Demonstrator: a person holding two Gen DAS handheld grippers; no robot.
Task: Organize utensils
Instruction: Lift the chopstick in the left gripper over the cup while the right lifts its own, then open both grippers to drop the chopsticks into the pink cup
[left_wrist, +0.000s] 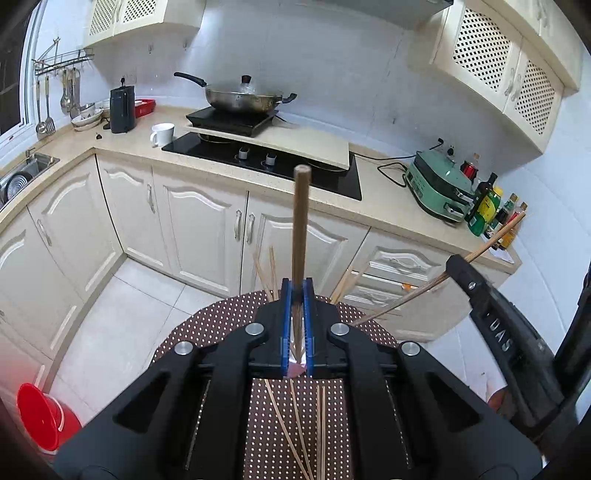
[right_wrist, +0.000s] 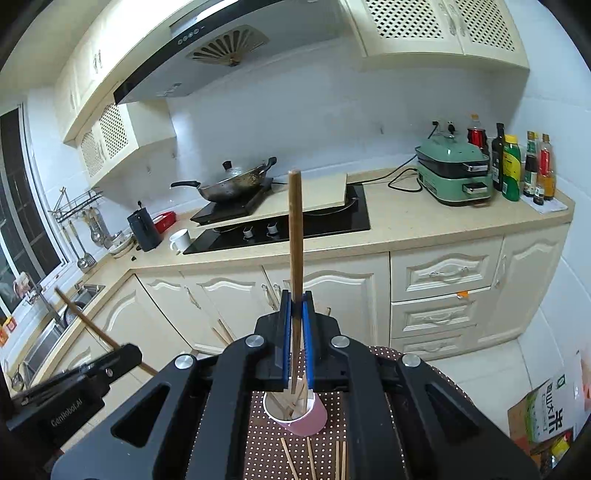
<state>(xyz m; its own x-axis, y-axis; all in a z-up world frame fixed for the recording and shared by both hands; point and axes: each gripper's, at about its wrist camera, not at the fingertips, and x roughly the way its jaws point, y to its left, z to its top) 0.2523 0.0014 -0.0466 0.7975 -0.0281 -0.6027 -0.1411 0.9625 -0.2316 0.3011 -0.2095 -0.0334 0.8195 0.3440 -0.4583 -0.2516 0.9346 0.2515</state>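
The left gripper (left_wrist: 297, 295) and right gripper (right_wrist: 296, 306) each clench one brown wooden chopstick (left_wrist: 301, 225) upright; tilting could make either miss the pink plastic cup (right_wrist: 306, 421) on the dotted bench (right_wrist: 258, 435).

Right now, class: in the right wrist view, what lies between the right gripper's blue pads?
A single brown chopstick is clamped between the right gripper pads, sticking up past them. Below stands a pink cup holding more chopsticks.

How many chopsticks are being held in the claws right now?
2: one chopstick clamped upright in the left claw, another chopstick in the right claw. More lie loose, partly hidden.
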